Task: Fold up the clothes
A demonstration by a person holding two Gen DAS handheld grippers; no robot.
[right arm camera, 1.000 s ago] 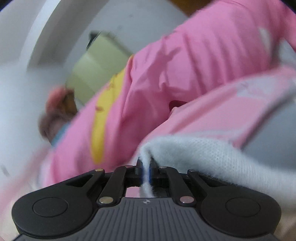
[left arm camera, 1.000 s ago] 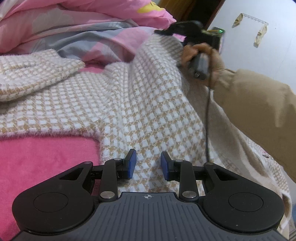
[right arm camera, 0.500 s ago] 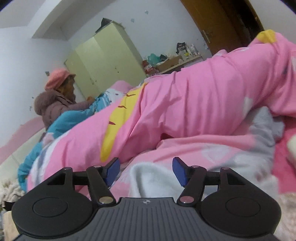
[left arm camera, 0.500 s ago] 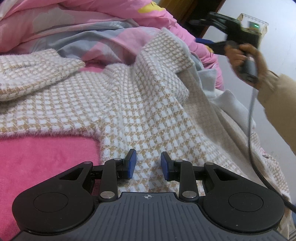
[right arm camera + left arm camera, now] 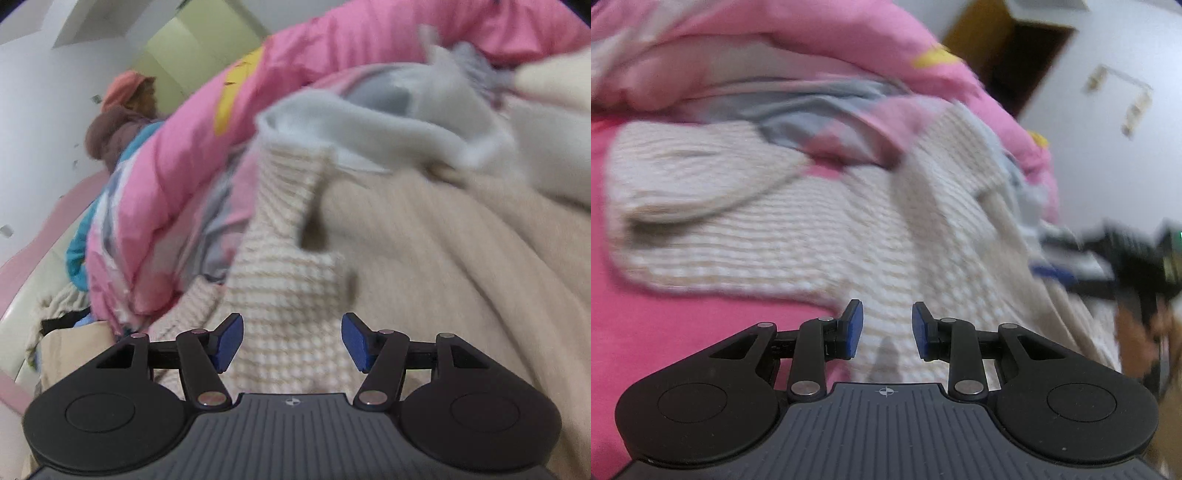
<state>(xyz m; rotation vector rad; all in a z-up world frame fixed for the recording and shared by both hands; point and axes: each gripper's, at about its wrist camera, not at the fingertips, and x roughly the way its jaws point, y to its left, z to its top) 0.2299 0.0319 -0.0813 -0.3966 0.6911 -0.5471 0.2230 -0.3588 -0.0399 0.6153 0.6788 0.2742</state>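
While opening, left claw (image 5: 887, 329) empty over checked sweater (image 5: 820, 236).

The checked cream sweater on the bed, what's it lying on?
The sweater lies on a bright pink blanket, its far edge against a pink and grey quilt. Whatever lies beneath its middle is covered.

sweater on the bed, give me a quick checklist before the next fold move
1. Left gripper free: ok, jaws opening, nothing pinched, checked sweater just beyond.
2. Right gripper free: ok, jaws closing a little with a wide gap, knit behind them, no pad pressing.
3. Sweater lying flat: not ok, a flap is turned up, showing pale lining.
4. Sleeve placement: ok, laid across the body.
5. Room around it: not ok, pink quilt crowds the far edge.
6. Sharp view: not ok, both pictures blurred.
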